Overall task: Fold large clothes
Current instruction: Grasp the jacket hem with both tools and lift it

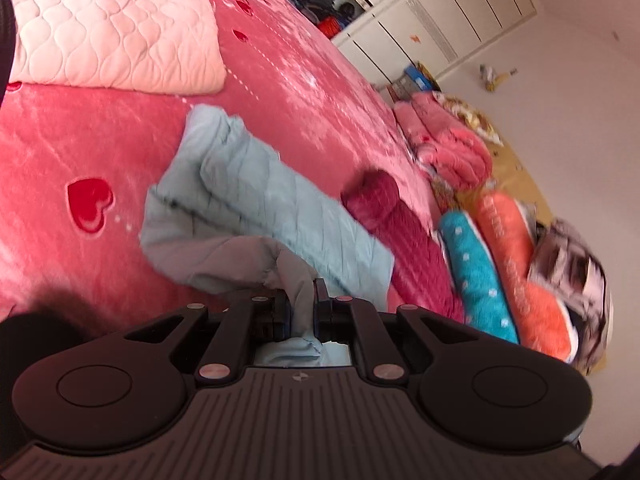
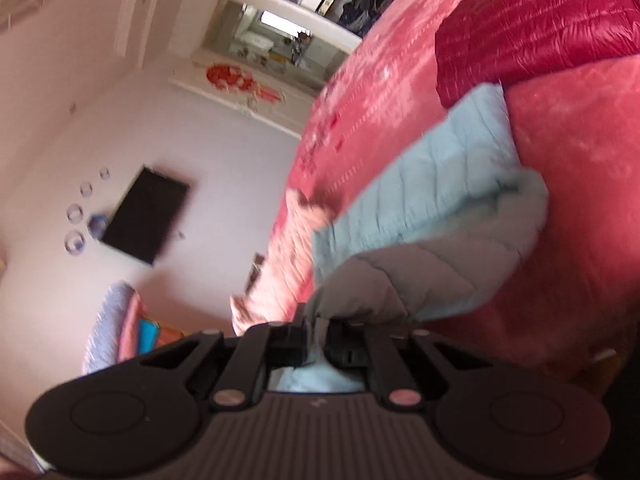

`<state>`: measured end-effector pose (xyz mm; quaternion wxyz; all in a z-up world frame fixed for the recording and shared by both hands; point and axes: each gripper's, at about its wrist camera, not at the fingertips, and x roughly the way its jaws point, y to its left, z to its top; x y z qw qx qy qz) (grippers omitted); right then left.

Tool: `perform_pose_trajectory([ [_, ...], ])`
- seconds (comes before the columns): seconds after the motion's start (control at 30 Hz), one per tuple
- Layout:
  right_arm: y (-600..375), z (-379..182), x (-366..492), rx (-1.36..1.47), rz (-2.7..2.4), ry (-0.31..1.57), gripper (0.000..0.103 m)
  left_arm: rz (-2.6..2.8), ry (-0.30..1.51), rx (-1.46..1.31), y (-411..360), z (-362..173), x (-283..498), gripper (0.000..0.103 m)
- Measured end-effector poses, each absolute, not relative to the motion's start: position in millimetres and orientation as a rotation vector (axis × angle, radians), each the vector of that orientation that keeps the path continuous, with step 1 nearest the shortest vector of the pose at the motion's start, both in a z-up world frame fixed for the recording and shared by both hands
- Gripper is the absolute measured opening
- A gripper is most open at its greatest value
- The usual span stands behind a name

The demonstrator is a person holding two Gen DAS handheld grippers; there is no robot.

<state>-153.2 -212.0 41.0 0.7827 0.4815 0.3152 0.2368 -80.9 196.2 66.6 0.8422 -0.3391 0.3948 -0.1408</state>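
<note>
A light blue quilted jacket with a grey lining lies partly folded on the pink bed. My left gripper is shut on a bunched edge of it, with grey and blue cloth pinched between the black fingers. In the right wrist view the same jacket stretches away over the bed. There my right gripper is shut on another edge, the grey lining rising out of its jaws. Both held edges are lifted off the bedspread.
A pale pink quilted item lies folded at the bed's far side. A dark red quilted jacket lies beside the blue one. Rolled blankets and pink bedding are piled on the floor. White wardrobes and a wall TV stand beyond.
</note>
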Motion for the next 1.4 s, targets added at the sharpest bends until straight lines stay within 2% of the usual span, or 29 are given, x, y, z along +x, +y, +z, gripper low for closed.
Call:
perform_pose_trajectory([
  [0.13,-233,41,-105,1.131,0.462,0.620,0.005,-0.253,0.830,-0.786,210,54,-40,0.010],
  [0.23,-247,24,-69,1.252,0.431,0.600,0.005,-0.226,0.838,-0.837,212,41,-2,0.011],
  [0.47,-252,-15,1,1.309,0.327,0.622,0.008,-0.130,0.880,-0.861,213,7,64,0.013],
  [0.67,-259,-44,28,1.366,0.255,0.628,0.014,-0.075,0.884,-0.895,215,-15,94,0.023],
  [0.73,-262,-50,30,1.387,0.243,0.620,0.018,-0.071,0.876,-0.908,217,-19,98,0.028],
  [0.83,-264,-56,34,1.412,0.236,0.609,0.033,-0.077,0.859,-0.916,219,-17,97,0.033],
  [0.87,-265,-56,33,1.417,0.232,0.603,0.040,-0.080,0.852,-0.914,220,-15,96,0.035],
  [0.97,-267,-55,33,1.417,0.232,0.585,0.049,-0.081,0.823,-0.903,222,-5,87,0.046],
  [1.1,-269,-41,31,1.358,0.242,0.570,0.073,-0.063,0.769,-0.877,224,5,80,0.051],
  [1.4,-271,5,20,1.149,0.262,0.489,0.084,-0.042,0.652,-0.728,224,39,50,0.054],
])
